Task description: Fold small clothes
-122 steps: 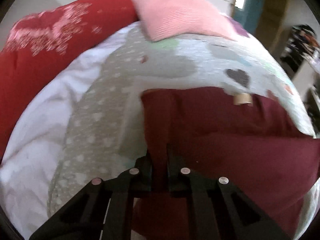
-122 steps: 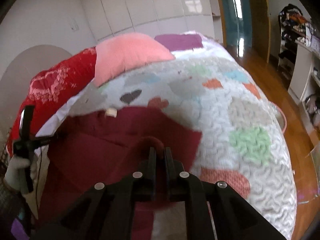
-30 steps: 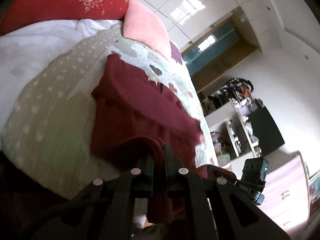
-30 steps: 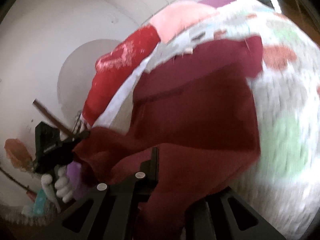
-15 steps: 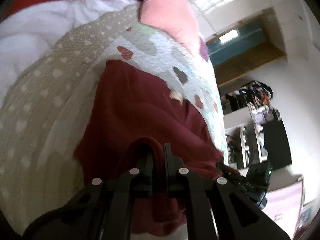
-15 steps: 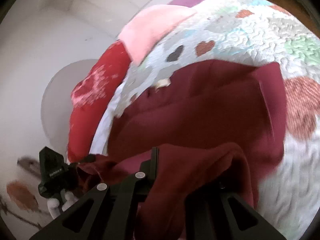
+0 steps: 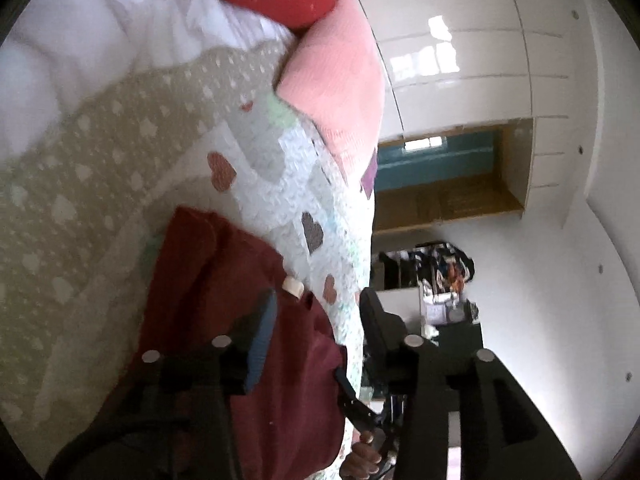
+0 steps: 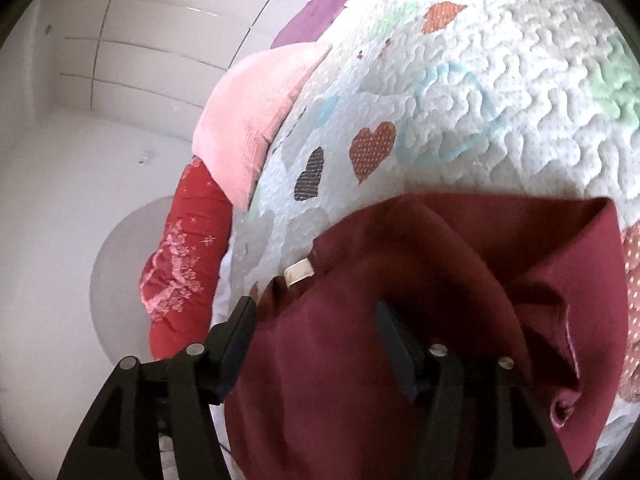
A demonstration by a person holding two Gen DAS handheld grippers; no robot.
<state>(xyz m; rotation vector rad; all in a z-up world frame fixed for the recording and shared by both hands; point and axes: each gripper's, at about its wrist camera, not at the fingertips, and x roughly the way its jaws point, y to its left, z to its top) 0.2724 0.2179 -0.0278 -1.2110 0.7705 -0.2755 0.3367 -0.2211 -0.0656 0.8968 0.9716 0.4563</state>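
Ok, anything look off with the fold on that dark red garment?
The dark red garment lies folded but uneven: its right side is bunched into ridges and a curled edge instead of flat. Nothing looks torn or spilled.

Glossy white cupboards reflect window light above a quilted bed, beside a teal door and cluttered shelves.

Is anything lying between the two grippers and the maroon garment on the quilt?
Nothing visible. The maroon garment lies on the quilt directly under both the right gripper and left gripper, whose jaws have just been opening.
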